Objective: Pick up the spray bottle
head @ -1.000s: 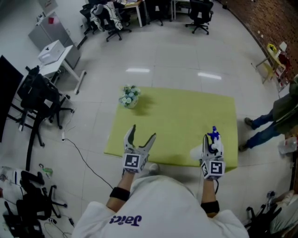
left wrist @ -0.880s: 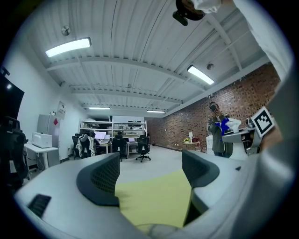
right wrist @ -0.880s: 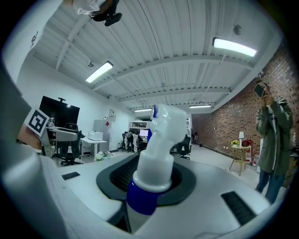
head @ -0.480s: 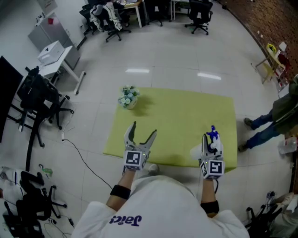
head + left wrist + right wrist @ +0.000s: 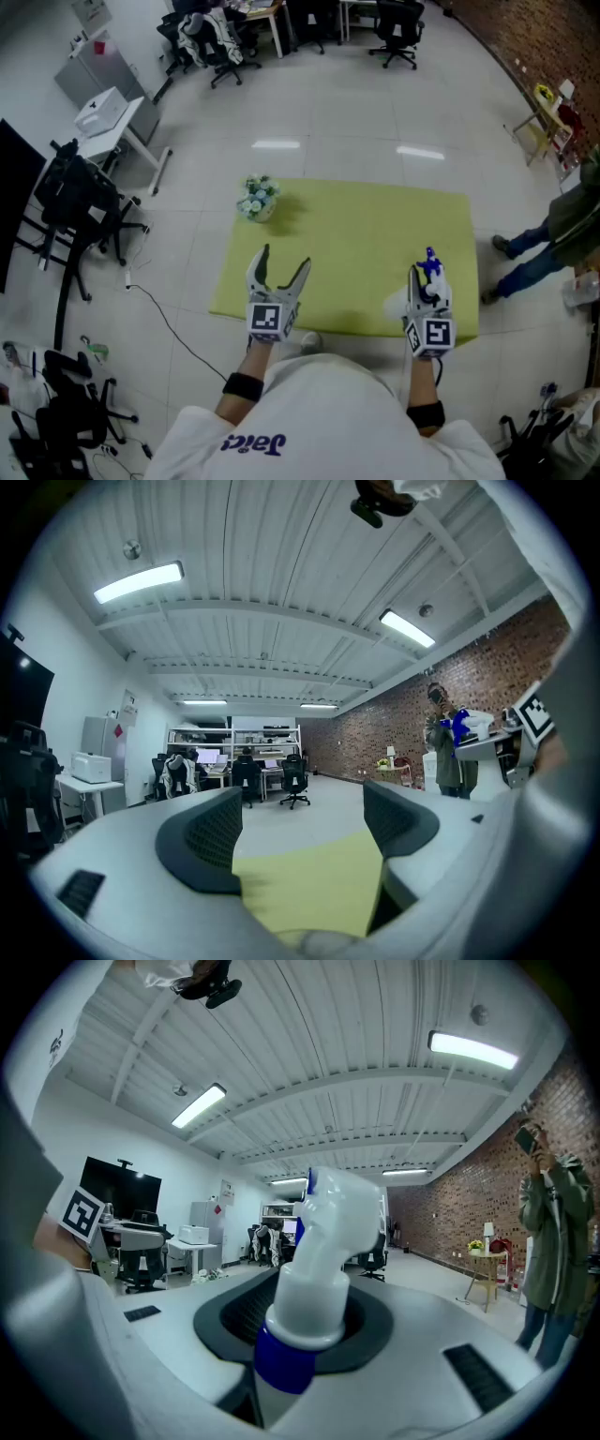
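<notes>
Pale tiled floor (image 5: 356,122) fills most of the head view, and the yellow-green mat (image 5: 366,234) lies flat on it right in front of you, also showing low between the left jaws in the left gripper view (image 5: 309,883). Black office chairs (image 5: 398,28) and desks sit at the far wall, another black chair (image 5: 80,202) and a white desk (image 5: 117,117) stand off to your left, and a thin cable (image 5: 164,319) trails over the tiles. A bystander (image 5: 553,234) stands just past the mat's right edge, seen against the brick wall in the right gripper view (image 5: 553,1232). Your left gripper (image 5: 286,258) is over the near left part of the mat, pointing level, jaws spread wide with only mat between them (image 5: 300,832), so it is released and empty. Your right gripper (image 5: 429,281) is over the near right corner of the mat, jaws clenched on the spray bottle (image 5: 429,270). In the right gripper view the jaws (image 5: 305,1321) wrap the bottle around its blue collar, and the spray bottle (image 5: 323,1241) stands upright with the white trigger head above them. You cannot tell from these views whether its base is clear of the mat. The two grippers are well apart. A small flower pot (image 5: 259,197) sits at the far left corner of the mat, well apart from both grippers.
</notes>
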The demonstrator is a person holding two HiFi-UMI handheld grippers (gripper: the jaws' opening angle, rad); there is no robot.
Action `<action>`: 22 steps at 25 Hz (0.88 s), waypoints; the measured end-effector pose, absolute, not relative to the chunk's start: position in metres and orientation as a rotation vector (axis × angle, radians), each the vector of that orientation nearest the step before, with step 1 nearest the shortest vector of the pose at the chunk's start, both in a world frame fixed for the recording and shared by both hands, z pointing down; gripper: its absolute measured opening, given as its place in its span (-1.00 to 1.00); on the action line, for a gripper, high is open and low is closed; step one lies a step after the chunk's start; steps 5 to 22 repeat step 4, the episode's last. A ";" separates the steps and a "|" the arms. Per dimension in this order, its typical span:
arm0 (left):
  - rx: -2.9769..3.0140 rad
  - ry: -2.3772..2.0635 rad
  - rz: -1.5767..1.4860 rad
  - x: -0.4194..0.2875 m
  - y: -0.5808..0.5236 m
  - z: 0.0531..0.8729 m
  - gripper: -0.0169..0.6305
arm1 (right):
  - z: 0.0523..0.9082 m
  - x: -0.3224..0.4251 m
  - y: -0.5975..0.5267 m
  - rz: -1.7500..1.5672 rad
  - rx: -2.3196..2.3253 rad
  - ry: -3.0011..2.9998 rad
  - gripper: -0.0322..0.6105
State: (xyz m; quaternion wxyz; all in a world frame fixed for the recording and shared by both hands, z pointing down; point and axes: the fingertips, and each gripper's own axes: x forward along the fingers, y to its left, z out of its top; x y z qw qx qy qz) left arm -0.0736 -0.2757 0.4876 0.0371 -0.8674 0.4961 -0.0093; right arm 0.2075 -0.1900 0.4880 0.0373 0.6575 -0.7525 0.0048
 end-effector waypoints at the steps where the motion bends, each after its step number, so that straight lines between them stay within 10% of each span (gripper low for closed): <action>1: -2.667 1.529 -0.033 -0.074 -0.275 0.488 0.35 | 0.488 0.208 -0.190 0.015 2.020 -2.310 -0.58; 22: -2.686 1.552 -0.052 -0.076 -0.274 0.489 0.35 | 0.486 0.209 -0.190 0.015 2.022 -2.305 -0.58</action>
